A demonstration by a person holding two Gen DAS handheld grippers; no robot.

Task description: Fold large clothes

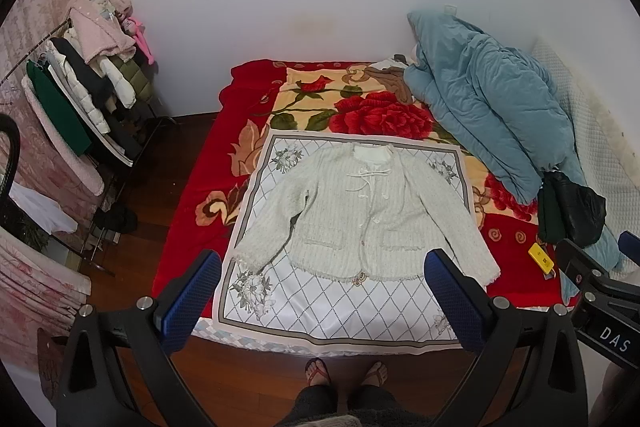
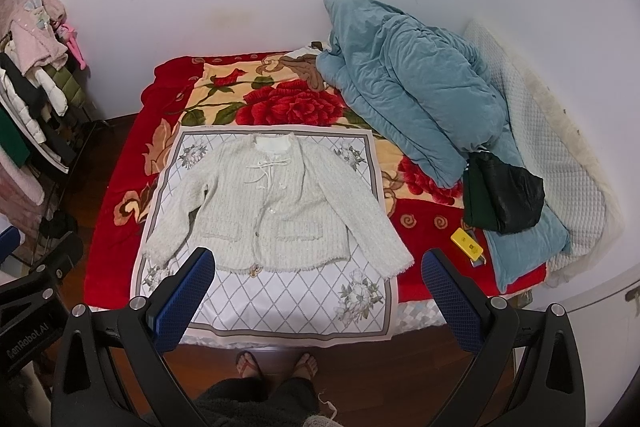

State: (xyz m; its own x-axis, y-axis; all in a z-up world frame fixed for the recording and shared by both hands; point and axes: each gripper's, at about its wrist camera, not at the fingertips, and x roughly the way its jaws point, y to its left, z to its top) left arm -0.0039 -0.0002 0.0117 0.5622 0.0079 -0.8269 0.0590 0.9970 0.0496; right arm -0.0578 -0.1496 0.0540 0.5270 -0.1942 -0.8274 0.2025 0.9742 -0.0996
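Here's the left hand-held gripper (image 1: 322, 293): two blue fingers (image 1: 188, 301) with a fine dimpled grid texture, each bolted into a black A-shaped bracket, with round silver screws gleaming at the joints. The right hand-held gripper (image 2: 318, 291) is built the same, blue textured fingers (image 2: 450, 301) on matte black frames. From the left wrist view, white letters "DAS" show on the right unit's black body; from the right wrist view, "GenRobot.AI" reads on the left unit. Below, the person wears dark fuzzy trousers (image 1: 320, 401) and flip-flops (image 1: 318, 371).
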